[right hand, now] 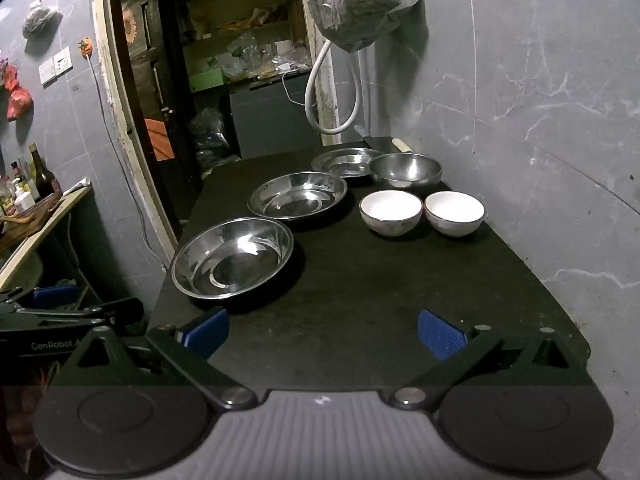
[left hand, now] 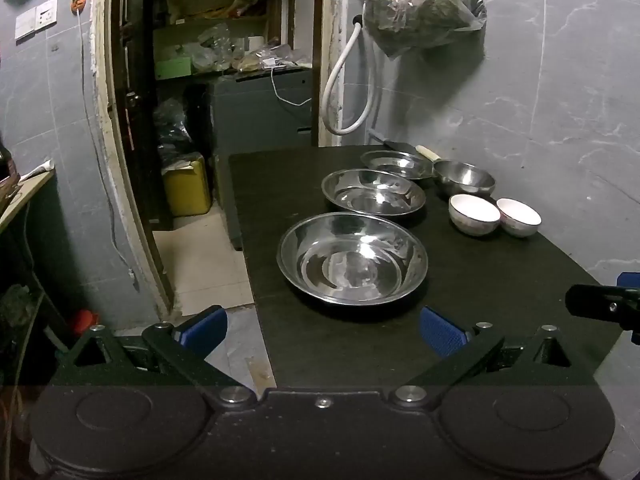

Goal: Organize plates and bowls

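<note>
On the dark table (right hand: 380, 288), set against a grey marbled wall (right hand: 540, 140): three shallow steel plates in a row running away along the left side. Nearest steel plate (right hand: 233, 257) sits close to the left edge; middle steel plate (right hand: 297, 195) just behind it; far steel plate (right hand: 346, 161) near the back. Steel bowl (right hand: 405, 170) just beside the far plate, to its right. Two white bowls side by side in front of the steel bowl: left white bowl (right hand: 391, 213), right white bowl (right hand: 454, 213), close but not touching. All dishes upright, each apart from the rest, none stacked.

Room: open doorway (left hand: 224, 80) beyond the table's far left, cluttered shelves inside, yellow container (left hand: 186, 184) on the floor. Plastic bag (left hand: 424, 4) hangs on the wall above the table's back end; white hose (left hand: 344, 80) loops below it.

Both grippers tilted downward over the near end of the table. Left gripper (left hand: 322, 330) at the left corner, half over the floor; nearest plate lies ahead of it, apart. Right gripper (right hand: 323, 332) over bare tabletop.

Both pairs of jaws spread wide, blue pads well apart, nothing between them, touching nothing.
</note>
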`<state>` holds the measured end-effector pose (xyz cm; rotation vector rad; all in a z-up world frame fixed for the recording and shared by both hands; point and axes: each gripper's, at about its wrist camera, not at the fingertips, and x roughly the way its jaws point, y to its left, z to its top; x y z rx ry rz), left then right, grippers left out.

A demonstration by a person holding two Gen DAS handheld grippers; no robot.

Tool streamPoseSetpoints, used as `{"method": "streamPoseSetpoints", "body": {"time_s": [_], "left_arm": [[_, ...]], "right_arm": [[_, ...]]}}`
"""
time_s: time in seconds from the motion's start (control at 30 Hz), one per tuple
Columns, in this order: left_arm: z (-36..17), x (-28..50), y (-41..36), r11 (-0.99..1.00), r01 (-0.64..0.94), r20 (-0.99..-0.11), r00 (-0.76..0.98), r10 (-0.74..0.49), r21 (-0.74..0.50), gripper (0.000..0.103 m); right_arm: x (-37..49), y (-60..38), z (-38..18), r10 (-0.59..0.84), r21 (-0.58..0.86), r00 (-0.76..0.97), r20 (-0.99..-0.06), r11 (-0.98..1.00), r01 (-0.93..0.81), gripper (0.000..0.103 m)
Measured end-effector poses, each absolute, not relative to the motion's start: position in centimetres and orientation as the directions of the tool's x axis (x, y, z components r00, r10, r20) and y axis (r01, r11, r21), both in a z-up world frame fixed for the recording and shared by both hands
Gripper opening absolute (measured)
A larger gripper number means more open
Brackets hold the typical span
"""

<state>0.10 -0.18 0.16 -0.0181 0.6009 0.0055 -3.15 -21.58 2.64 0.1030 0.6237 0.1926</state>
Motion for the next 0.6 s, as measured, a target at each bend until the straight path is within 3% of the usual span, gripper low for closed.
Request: {"method": "streamPoseSetpoints", "body": {"time_s": [0.6], "left_arm": [[0.03, -0.05, -0.25, 1.0, -0.007, -0.563, 0.826, -0.002, -0.015, 0.102]], "right_arm": [[-3.18, -21.61, 2.63, 0.209, 0.153, 0.795, -0.569, 0.977, -0.148, 0.103]]}}
